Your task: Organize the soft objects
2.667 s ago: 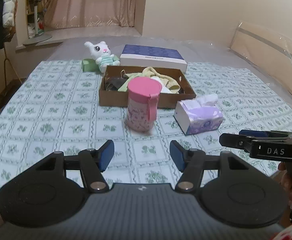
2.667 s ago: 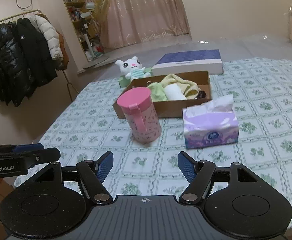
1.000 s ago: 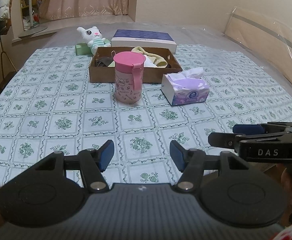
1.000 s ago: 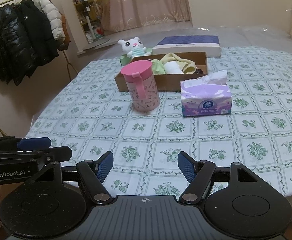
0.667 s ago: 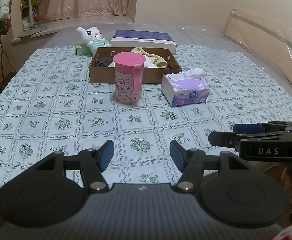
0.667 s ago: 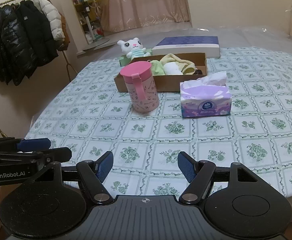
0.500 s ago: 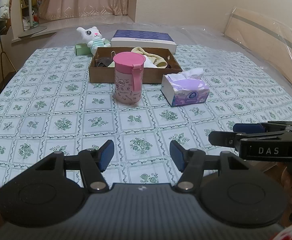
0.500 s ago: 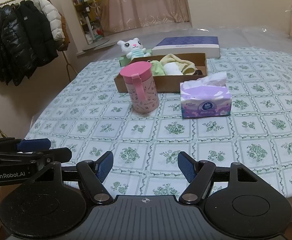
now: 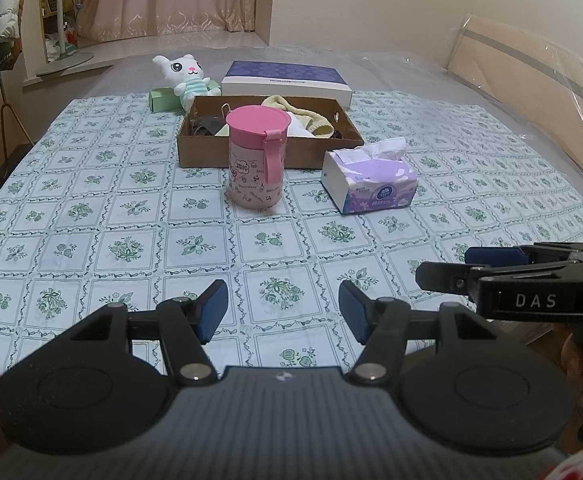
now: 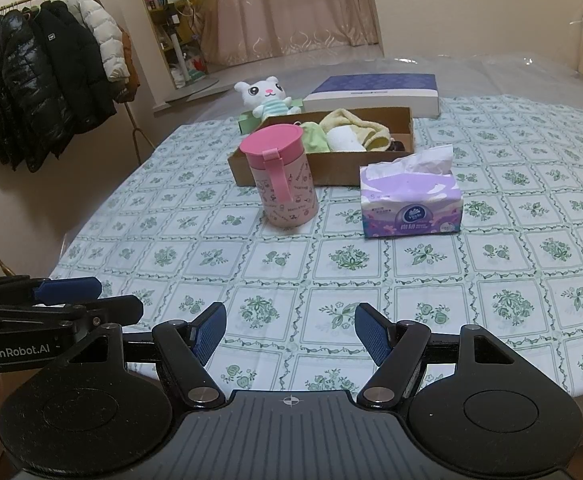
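Note:
A brown cardboard box holds several soft cloths, yellow, white and green. A white plush bunny sits behind the box at its left. A purple tissue pack lies in front of the box on the right. My left gripper is open and empty over the near edge of the cloth. My right gripper is open and empty, level with the left one.
A pink lidded cup stands in front of the box. A flat blue and white box and a small green box lie behind. The patterned cloth covers the bed. A coat rack stands at the left.
Both grippers have pulled back from the objects toward the near edge of the bed over the last few seconds. In the last second nothing has visibly moved.

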